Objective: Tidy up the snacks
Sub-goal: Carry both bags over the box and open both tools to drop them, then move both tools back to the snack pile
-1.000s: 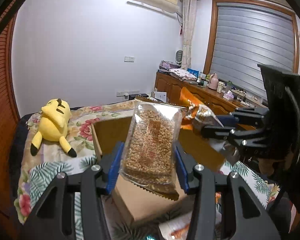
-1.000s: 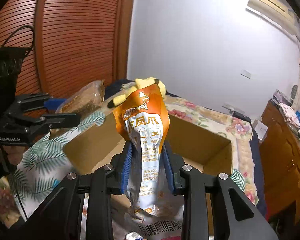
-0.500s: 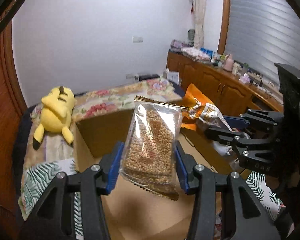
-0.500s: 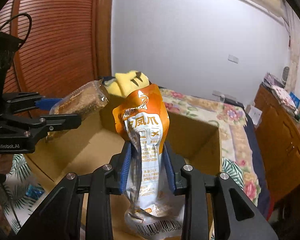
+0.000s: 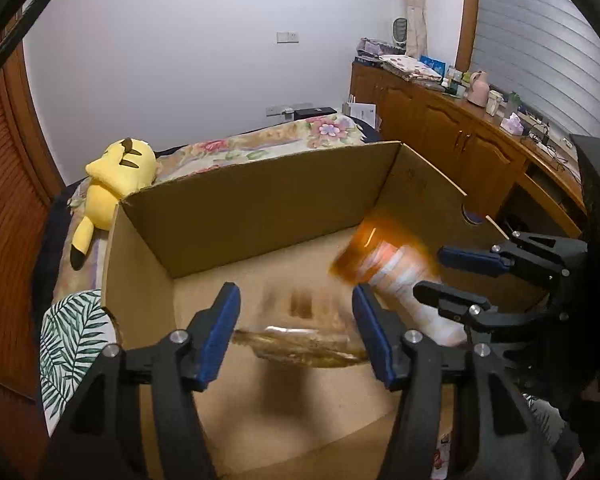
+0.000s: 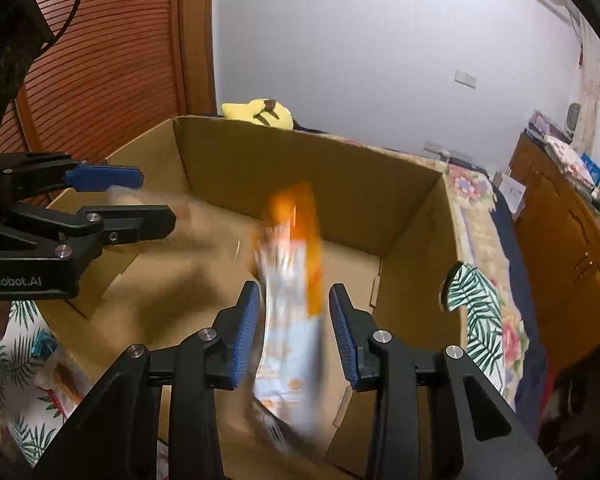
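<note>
White walls, a slatted wooden door and a long wooden cabinet (image 5: 452, 128) under a shuttered window are seen around a bed covered with a floral and leaf-patterned bedspread (image 5: 260, 146). A yellow plush toy (image 5: 112, 176) is laid on the bed behind a large open brown cardboard box (image 5: 260, 196), which is set on the bedspread.

Both tools are held over the box, pointing down into it. The left tool (image 5: 296, 332) is released: its jaws have just been opening, and the clear packet of brown grain snack (image 5: 300, 344) is seen blurred between the blue pads, lying flat and low over the box floor, no longer pressed.

The right tool (image 6: 294, 332) is likewise released, its jaws having just been opening. The orange and white snack pouch (image 6: 292, 288) is caught blurred between the pads, upright and tilted, with gaps on both sides, above the box floor near the right wall.
</note>
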Demonstrator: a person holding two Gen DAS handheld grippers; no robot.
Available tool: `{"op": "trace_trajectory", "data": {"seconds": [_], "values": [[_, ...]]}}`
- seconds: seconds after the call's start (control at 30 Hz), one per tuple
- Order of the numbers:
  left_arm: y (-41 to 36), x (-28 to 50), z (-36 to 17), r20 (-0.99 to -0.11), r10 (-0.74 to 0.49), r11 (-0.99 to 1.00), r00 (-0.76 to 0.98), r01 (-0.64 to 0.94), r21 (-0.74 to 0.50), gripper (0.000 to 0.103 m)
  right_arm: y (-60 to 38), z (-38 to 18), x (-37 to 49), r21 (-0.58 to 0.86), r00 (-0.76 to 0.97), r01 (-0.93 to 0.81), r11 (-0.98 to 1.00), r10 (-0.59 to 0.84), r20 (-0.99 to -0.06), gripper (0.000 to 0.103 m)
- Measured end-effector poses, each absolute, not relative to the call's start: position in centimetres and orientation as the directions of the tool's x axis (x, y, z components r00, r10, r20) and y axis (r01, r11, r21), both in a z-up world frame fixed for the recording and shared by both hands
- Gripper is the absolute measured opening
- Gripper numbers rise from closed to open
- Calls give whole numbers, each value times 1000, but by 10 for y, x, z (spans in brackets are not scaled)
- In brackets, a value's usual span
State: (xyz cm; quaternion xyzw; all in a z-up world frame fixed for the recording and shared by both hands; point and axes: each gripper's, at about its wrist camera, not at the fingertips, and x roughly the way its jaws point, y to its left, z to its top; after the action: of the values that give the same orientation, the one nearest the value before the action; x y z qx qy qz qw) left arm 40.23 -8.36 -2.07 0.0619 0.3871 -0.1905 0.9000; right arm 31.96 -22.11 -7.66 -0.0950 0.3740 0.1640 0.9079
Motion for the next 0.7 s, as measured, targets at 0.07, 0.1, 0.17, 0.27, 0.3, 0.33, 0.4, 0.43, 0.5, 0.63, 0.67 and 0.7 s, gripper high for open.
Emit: {"op": "trace_trajectory", "data": {"seconds": [0.07, 0.1, 0.17, 0.27, 0.3, 0.33, 0.4, 0.43, 0.5, 0.63, 0.67, 0.7], "values": [[-85, 398, -19, -711, -296, 920, 638, 391, -32, 61, -221, -75, 317, -49, 669, -367, 929, 227, -707, 39], [-82, 396, -18, -707, -297, 920, 642, 390, -32, 64, -220, -73, 315, -45, 670, -373, 927, 236, -704, 46], [-79, 387, -12, -685, -307, 920, 660, 389, -37, 64, -221, -70, 312, -45, 679, -380, 924, 245, -692, 49], [-69, 373, -1, -655, -318, 919, 686, 393, -35, 66, -225, -58, 298, -35, 701, -388, 921, 270, -661, 49], [-66, 366, 3, -643, -322, 918, 695, 395, -32, 69, -227, -51, 289, -26, 710, -391, 920, 283, -645, 49], [-64, 357, 8, -629, -325, 917, 706, 397, -29, 71, -228, -46, 282, -24, 717, -394, 919, 290, -634, 49], [-59, 338, 18, -591, -338, 915, 732, 403, -24, 79, -236, -35, 262, -19, 736, -395, 919, 303, -606, 49], [-56, 329, 23, -574, -346, 913, 743, 408, -21, 79, -241, -29, 250, -13, 744, -393, 919, 310, -592, 49], [-52, 309, 29, -552, -355, 909, 755, 416, -16, 81, -248, -22, 234, 5, 753, -388, 921, 320, -575, 55], [-40, 276, 34, -517, -385, 904, 764, 426, -42, 88, -260, -21, 199, 18, 761, -371, 929, 315, -567, 61], [-38, 268, 33, -512, -388, 903, 766, 427, -46, 88, -262, -22, 193, 17, 760, -368, 930, 312, -570, 63], [-36, 261, 32, -508, -387, 904, 770, 425, -45, 89, -263, -25, 187, 14, 759, -365, 931, 306, -575, 64]]}}
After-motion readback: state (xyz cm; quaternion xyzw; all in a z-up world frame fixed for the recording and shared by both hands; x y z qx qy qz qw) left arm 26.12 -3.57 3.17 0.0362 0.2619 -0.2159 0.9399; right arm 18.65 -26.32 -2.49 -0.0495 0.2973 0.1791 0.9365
